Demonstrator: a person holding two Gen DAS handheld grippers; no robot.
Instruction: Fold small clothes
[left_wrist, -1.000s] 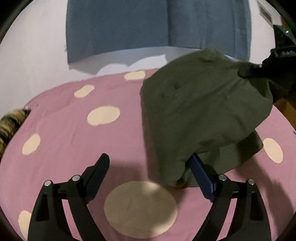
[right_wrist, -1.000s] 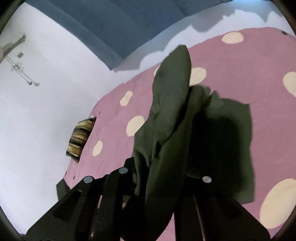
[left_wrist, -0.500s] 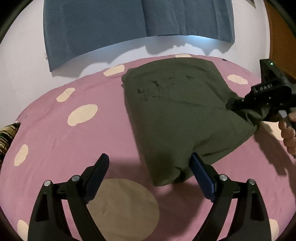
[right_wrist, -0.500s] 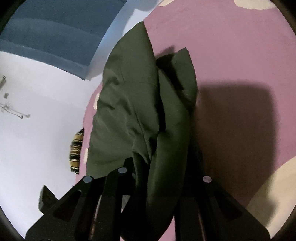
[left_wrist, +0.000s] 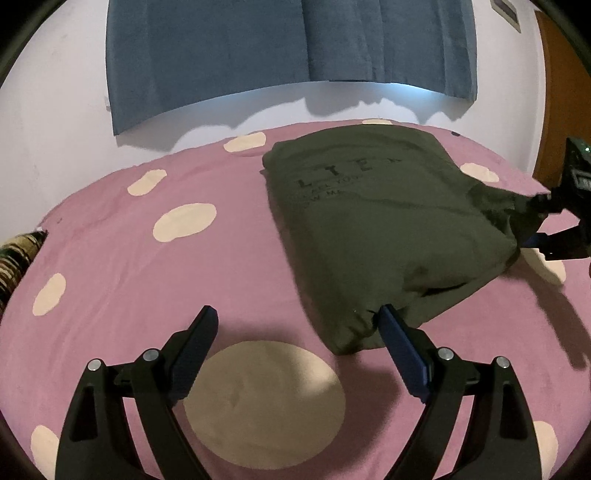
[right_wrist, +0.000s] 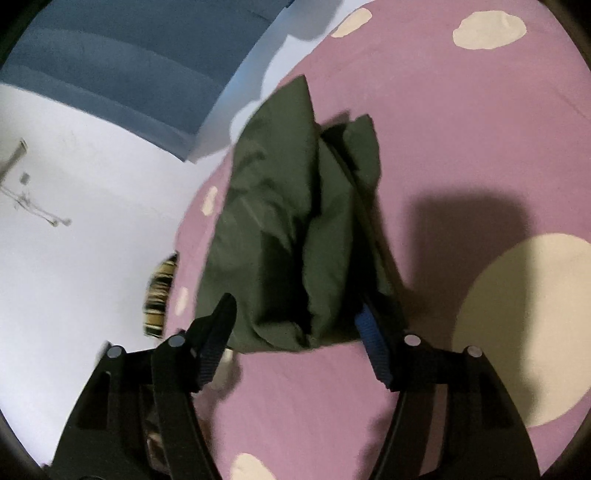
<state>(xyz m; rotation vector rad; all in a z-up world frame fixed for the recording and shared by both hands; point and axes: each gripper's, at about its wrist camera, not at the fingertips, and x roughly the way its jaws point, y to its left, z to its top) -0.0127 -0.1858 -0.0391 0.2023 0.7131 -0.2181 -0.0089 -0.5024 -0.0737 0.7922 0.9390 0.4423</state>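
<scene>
A dark olive T-shirt (left_wrist: 384, 221) with printed letters lies folded on the pink bed cover (left_wrist: 147, 280), right of centre in the left wrist view. My left gripper (left_wrist: 299, 314) is open and empty, its right finger touching the shirt's near corner. My right gripper (right_wrist: 295, 306) is open, its fingers either side of the shirt's bunched end (right_wrist: 295, 229), which rests on the cover. The right gripper also shows at the right edge of the left wrist view (left_wrist: 535, 221), against the shirt's side.
The pink cover has cream spots (left_wrist: 266, 402). A blue curtain (left_wrist: 288, 48) hangs on the white wall behind. A striped cushion (left_wrist: 14, 258) lies at the bed's left edge. A wooden door (left_wrist: 561, 110) stands at the right.
The right gripper has lowered the shirt onto the bed and opened, letting go of it. The shirt now lies flat. The left gripper stayed open.
</scene>
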